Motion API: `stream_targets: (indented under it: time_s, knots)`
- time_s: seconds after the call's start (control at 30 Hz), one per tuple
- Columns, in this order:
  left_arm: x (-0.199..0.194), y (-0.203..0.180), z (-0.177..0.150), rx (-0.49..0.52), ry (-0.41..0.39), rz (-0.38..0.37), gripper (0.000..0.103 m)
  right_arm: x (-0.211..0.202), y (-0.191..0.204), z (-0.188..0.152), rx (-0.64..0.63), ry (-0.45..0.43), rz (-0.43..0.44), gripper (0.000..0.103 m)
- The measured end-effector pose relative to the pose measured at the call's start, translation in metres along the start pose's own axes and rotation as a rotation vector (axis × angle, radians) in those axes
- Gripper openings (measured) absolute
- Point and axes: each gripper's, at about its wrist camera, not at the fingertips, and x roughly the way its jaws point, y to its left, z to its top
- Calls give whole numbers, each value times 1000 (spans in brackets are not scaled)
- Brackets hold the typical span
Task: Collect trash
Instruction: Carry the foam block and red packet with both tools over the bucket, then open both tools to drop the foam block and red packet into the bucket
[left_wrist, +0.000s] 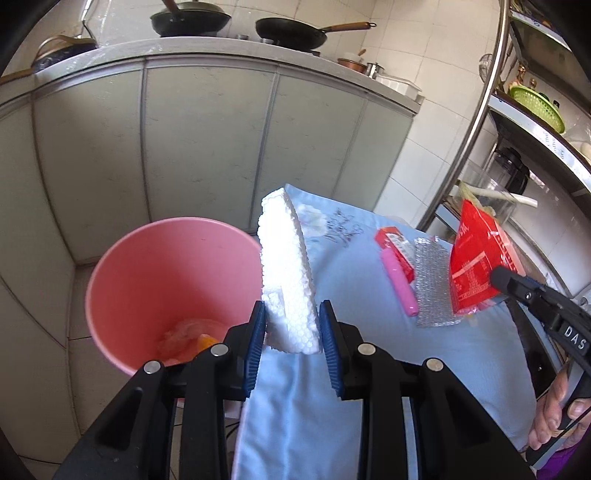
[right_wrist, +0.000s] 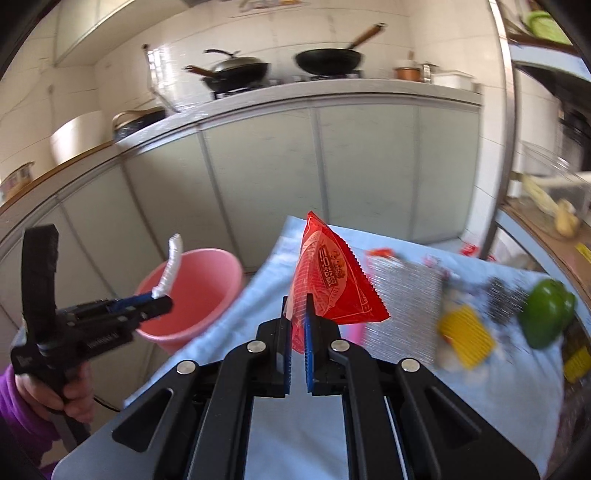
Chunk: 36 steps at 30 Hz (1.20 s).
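My left gripper (left_wrist: 291, 314) is shut on a white styrofoam slab (left_wrist: 286, 266), held upright above the table edge beside the pink bucket (left_wrist: 147, 266). Some orange and clear scraps lie in the bucket's bottom. My right gripper (right_wrist: 297, 314) is shut on a red snack wrapper (right_wrist: 332, 280), lifted over the light blue tablecloth (right_wrist: 295, 424). In the left wrist view the red snack wrapper (left_wrist: 476, 258) hangs at the right with the right gripper (left_wrist: 498, 280) pinching it. In the right wrist view the left gripper (right_wrist: 157, 297) holds the styrofoam slab (right_wrist: 170, 269) over the pink bucket (right_wrist: 199, 291).
On the cloth lie a pink tube (left_wrist: 400, 288), a small red box (left_wrist: 395, 251) and a bubble wrap sheet (left_wrist: 432, 280). A green pepper (right_wrist: 546, 314), yellow corn pieces (right_wrist: 465, 332) and a dark scrubber (right_wrist: 502, 295) sit further right. Cabinets (left_wrist: 207, 140) stand behind; a metal rack (left_wrist: 480, 110) is at right.
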Motion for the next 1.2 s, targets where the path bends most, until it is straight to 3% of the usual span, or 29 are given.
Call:
stream_targets:
  time_s: [0.4, 0.6, 1.2]
  knots:
    - [-13, 51, -4, -42, -46, 122, 29, 41, 96, 27, -119, 18, 147, 6]
    - [-14, 66, -2, -42, -77, 190, 29, 67, 122, 29, -137, 53, 186, 6]
    - [31, 88, 0, -39, -50, 306, 29, 151, 126, 7, -91, 220, 215, 6]
